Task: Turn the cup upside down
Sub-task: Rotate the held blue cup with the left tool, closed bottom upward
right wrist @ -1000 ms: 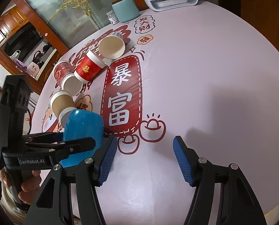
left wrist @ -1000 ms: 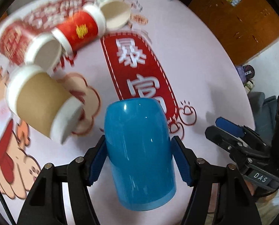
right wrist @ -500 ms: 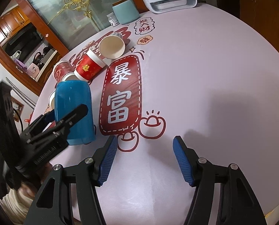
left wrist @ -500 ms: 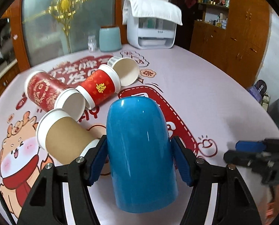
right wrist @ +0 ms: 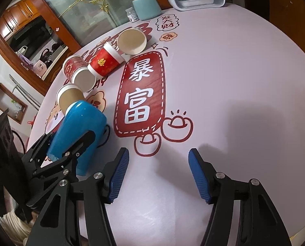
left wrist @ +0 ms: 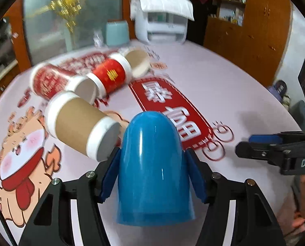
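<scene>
1. Near the tabletop edge, the left gripper fingers pinch the blue cup, tilted, dome leading.
2. Right gripper fingers are spread, idle.
3. Looks mid-flip; next it probably needs setting rim-down.

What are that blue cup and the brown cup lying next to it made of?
The blue cup looks like glossy plastic: smooth, with sharp light streaks, though glazed ceramic can't be ruled out. The brown cup looks like paper: a matte kraft sleeve between white bands.
</scene>
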Demonstrator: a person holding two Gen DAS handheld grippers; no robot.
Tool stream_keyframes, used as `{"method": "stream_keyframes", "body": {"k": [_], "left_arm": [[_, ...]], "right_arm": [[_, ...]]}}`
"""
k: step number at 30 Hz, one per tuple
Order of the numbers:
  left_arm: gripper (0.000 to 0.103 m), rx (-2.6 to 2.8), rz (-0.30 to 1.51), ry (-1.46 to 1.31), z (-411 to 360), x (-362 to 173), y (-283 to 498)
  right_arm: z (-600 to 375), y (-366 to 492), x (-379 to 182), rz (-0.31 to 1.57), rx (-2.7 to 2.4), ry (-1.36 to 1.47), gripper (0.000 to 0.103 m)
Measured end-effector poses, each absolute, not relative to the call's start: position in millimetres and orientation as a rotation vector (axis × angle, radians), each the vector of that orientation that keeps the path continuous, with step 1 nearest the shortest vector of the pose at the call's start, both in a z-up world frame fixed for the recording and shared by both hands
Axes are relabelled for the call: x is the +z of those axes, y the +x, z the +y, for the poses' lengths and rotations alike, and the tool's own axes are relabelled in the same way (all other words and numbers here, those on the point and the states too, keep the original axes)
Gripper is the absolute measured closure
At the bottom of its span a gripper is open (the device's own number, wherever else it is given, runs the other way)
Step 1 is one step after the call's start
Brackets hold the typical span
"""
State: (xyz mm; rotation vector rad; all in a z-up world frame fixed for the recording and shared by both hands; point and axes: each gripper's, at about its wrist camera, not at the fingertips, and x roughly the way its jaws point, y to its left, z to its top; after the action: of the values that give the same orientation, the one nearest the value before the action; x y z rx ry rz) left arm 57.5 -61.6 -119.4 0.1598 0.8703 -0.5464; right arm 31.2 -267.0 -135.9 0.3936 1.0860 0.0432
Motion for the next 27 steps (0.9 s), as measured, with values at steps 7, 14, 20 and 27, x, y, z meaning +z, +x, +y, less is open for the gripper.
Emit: {"method": "stream_keyframes", "body": {"k": [7,14,20,27], "left_arm": [[0.041,-0.638,1.190,0.171,-70,-112,87],[0.033,-0.661,1.355,0.279,-83,-114,94],[0.024,-0.676,1.458,0.404,-103,-119,101],[0.024,-0.661,1.570,0.409,-110,-119,117]], "right_arm": [[-269,30,-131,1.077,0.044,0.414,0.041],[-275,29,-133,1.082,0.049,0.437,0.041],[-278,29,-134,1.083,0.052,0.453,0.041],[-278,32,-133,1.083,0.063,0.455,0.041]]}}
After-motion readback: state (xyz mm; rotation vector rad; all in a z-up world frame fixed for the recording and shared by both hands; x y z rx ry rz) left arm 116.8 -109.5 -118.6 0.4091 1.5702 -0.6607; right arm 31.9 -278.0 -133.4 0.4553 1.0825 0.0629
